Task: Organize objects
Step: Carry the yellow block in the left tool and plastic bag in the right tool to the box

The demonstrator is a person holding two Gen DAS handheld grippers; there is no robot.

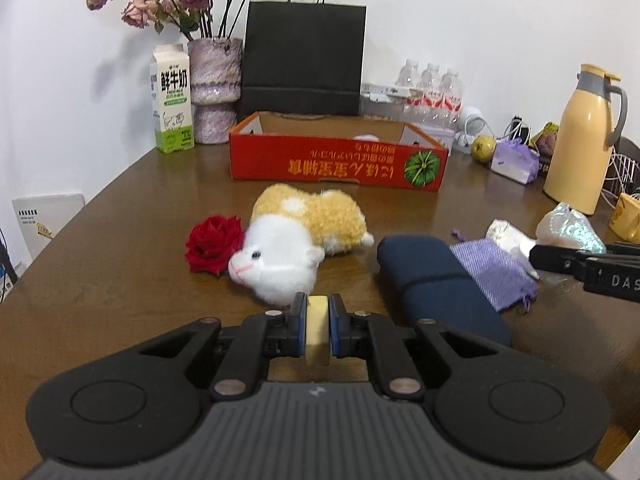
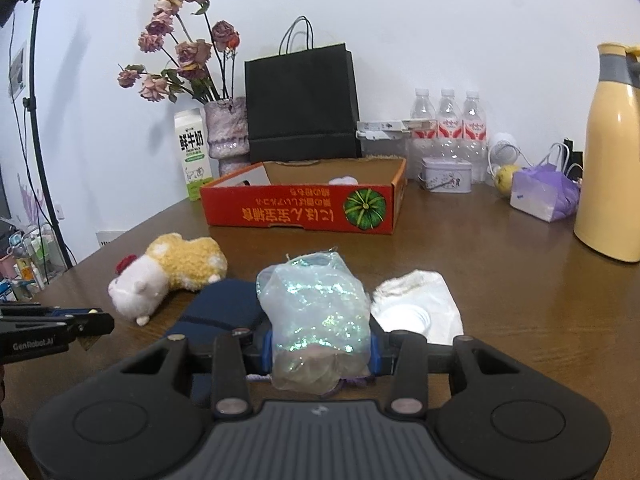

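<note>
My left gripper [image 1: 318, 326] is shut on a small pale yellow block [image 1: 318, 330], held above the table near a white and tan plush toy [image 1: 298, 240] and a red rose [image 1: 214, 243]. My right gripper [image 2: 320, 350] is shut on an iridescent translucent pouch [image 2: 316, 304], held above a dark blue case [image 2: 224, 306]. The blue case [image 1: 436, 280] lies beside a purple striped pouch [image 1: 494, 270]. An open red cardboard box [image 1: 338, 162] stands behind them; it also shows in the right wrist view [image 2: 300, 210], with something pale inside it.
A white packet [image 2: 420, 306] lies right of the pouch. At the back stand a milk carton [image 1: 171, 98], a vase of dried roses [image 1: 214, 88], a black paper bag [image 1: 304, 60], water bottles [image 1: 434, 88], a tin [image 2: 446, 175], a pear [image 1: 483, 148] and a yellow thermos [image 1: 582, 136].
</note>
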